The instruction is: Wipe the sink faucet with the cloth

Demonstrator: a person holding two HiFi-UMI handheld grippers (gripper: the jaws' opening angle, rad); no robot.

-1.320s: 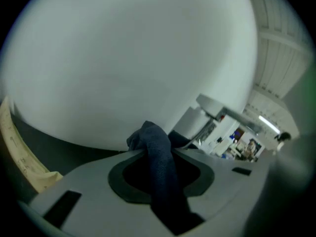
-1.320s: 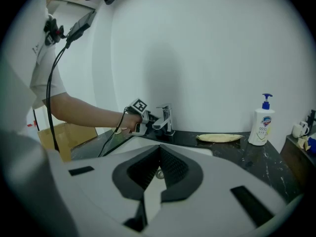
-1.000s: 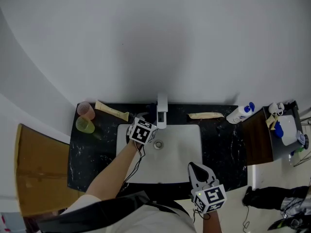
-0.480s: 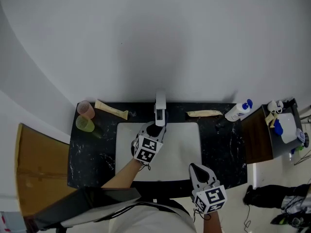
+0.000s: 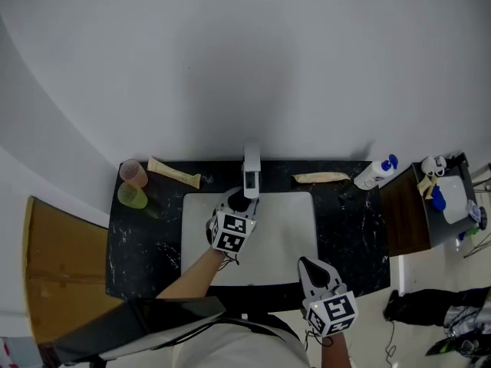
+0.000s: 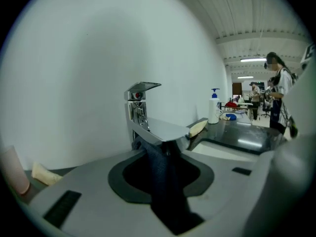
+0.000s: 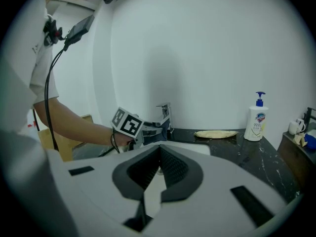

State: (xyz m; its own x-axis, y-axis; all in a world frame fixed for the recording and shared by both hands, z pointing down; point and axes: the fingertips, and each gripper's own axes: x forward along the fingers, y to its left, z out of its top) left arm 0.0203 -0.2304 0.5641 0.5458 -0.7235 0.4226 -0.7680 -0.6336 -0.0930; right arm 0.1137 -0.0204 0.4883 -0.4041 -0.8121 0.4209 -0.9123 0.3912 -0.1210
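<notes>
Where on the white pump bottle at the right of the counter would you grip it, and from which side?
Grip the pump bottle around its white body, below the blue pump, coming in level from the front. It stands upright close to the wall, so the back is shut off, and the slim pump head would likely give under the jaws.

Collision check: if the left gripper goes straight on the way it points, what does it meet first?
The faucet: the cloth in the left gripper sits right under its spout, seemingly touching; the upright body stands just behind.
</notes>
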